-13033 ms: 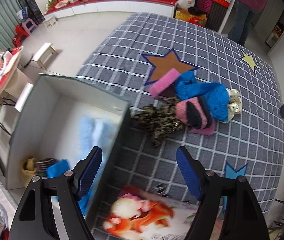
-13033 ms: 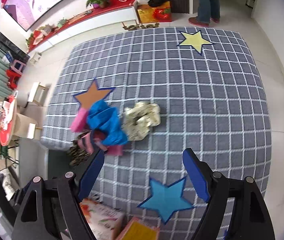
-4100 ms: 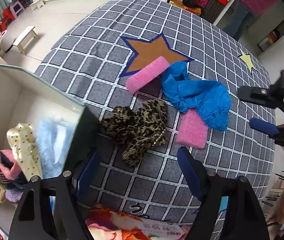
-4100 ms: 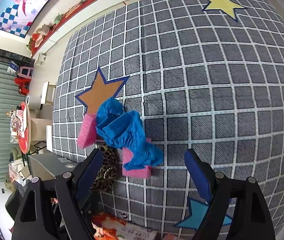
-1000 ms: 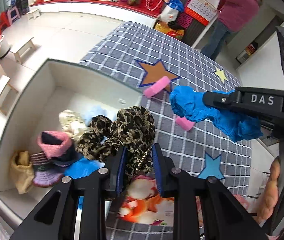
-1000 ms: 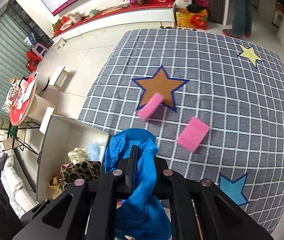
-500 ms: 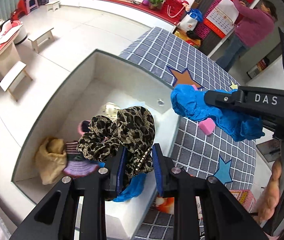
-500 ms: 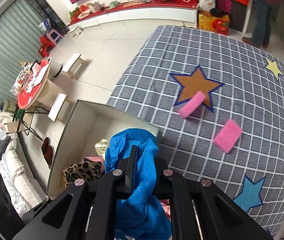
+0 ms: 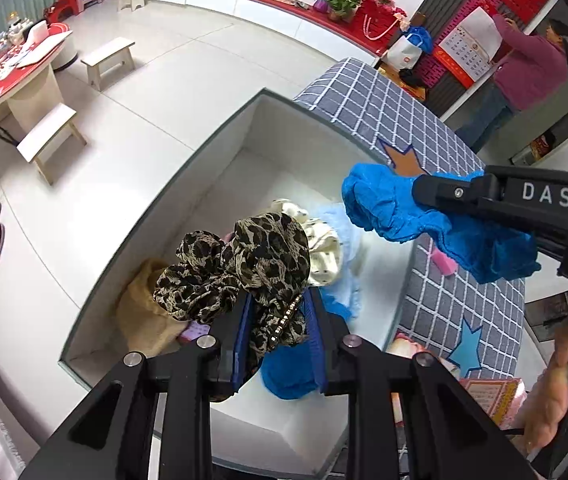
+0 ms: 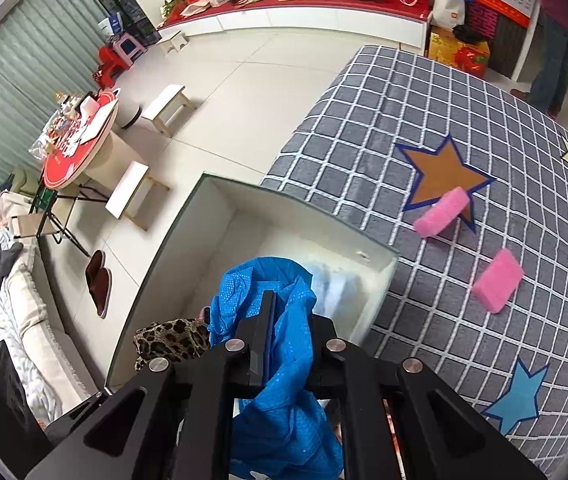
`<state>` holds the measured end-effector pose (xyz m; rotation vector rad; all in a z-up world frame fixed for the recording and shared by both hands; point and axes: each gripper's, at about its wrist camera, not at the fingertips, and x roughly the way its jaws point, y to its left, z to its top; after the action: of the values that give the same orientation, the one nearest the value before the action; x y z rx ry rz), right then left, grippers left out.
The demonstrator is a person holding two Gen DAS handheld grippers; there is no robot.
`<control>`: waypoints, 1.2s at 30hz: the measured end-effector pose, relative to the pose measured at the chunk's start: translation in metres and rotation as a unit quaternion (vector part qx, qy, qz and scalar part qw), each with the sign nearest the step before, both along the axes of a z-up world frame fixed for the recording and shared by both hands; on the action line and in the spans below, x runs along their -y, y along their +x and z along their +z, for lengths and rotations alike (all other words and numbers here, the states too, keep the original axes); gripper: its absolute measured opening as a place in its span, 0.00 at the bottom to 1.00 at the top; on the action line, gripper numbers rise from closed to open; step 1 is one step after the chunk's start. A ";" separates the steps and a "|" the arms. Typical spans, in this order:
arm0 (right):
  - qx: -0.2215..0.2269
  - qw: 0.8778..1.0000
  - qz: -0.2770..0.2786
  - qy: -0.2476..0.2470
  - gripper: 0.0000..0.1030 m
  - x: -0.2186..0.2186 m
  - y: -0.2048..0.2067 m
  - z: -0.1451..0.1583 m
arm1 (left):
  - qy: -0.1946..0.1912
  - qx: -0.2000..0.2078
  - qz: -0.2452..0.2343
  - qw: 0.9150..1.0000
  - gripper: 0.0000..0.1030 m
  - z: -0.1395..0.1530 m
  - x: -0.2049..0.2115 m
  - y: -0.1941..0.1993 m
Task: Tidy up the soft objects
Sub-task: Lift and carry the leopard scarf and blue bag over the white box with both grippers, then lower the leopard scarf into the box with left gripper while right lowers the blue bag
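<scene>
**Both grippers loaded above the white box**

The left gripper (image 9: 277, 334) has its blue pads drawn close and pinched on a leopard cloth (image 9: 243, 266), which bunches up above the fingers and hangs over the box (image 9: 187, 184). The right gripper (image 10: 269, 322) is fully closed on a blue cloth (image 10: 279, 400); the cloth wraps the fingers and trails down toward the camera. In the left view that blue cloth (image 9: 388, 204) is held above the box's right edge, level with the leopard one and apart from it.

Below them, the open box holds a tan bag (image 9: 143, 312), a cream dotted piece (image 9: 324, 248), a pale blue fluffy piece (image 9: 348, 264) and another blue item (image 9: 288, 372).

Beyond the box lies the grey checked mat (image 10: 424, 120). Two pink sponges sit on it: one (image 10: 498, 280) on bare mat, one (image 10: 440, 209) on the edge of an orange star (image 10: 440, 172).

A person (image 9: 524, 80) stands at the far wall.
</scene>
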<state>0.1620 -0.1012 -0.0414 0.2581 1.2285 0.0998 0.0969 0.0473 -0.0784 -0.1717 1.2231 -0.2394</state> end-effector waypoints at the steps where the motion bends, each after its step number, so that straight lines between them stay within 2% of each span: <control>1: -0.001 1.000 0.002 -0.001 0.10 -0.003 0.001 -0.001 | 0.004 0.001 0.001 1.000 0.27 -0.001 0.000 0.000; 5: -0.005 1.000 0.009 -0.004 0.10 -0.015 0.004 -0.007 | 0.025 0.004 0.003 1.000 0.28 -0.004 -0.005 -0.001; 14: -0.016 0.999 0.029 -0.021 0.10 -0.037 0.009 -0.022 | 0.044 -0.004 0.016 0.999 0.28 -0.015 -0.020 -0.003; 20: -0.020 0.998 0.040 -0.044 0.10 -0.049 0.011 -0.033 | 0.043 -0.007 0.019 0.999 0.28 -0.020 -0.022 -0.004; 36: -0.034 0.996 0.057 -0.056 0.10 -0.066 0.012 -0.052 | 0.052 -0.014 0.021 0.998 0.29 -0.028 -0.022 -0.006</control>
<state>0.1739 -0.0350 -0.0935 0.0949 1.3123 0.1215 0.0914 0.0695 -0.1065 -0.1117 1.2554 -0.1365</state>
